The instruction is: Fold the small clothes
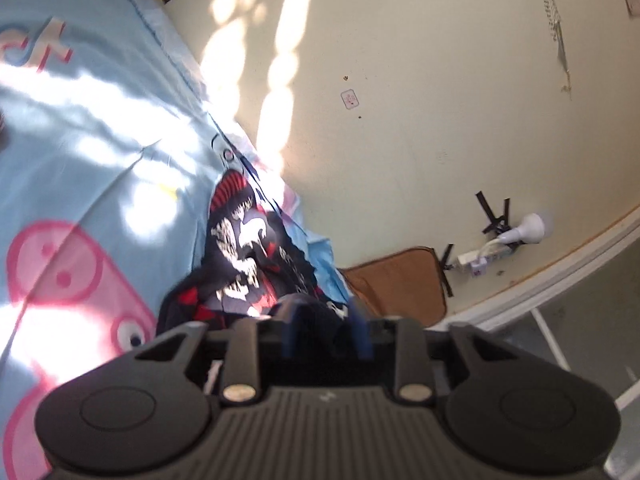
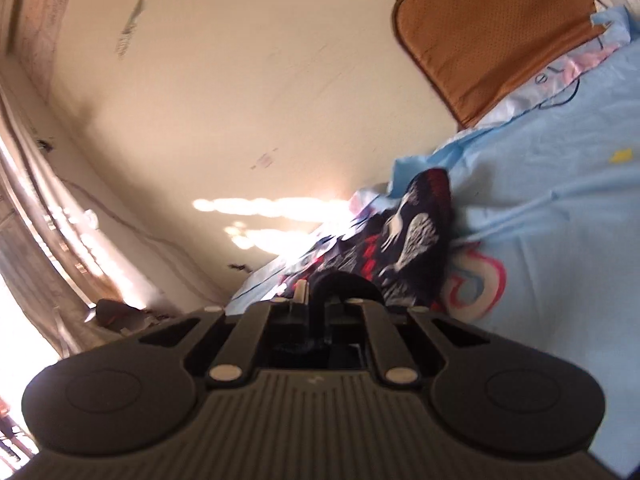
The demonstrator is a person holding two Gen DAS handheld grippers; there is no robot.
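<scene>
Left wrist view: left tongs [image 1: 325, 330] apart, dark patterned garment [image 1: 244, 252] slack between them on the blue bedsheet [image 1: 100, 128]. Right tongs [image 2: 320, 300] clamped on its edge, probably carrying the fold.

Black ribbed tool [image 1: 326, 336] bodies, silver screws, blue pads.

Dark patterned garment [image 1: 244, 248] (red, white motifs), crumpled, on light-blue cartoon bedsheet [image 1: 100, 128]

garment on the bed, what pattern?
Dark garment with white figures and red bands, lying on the light-blue sheet. Clearest in the left wrist view.
</scene>
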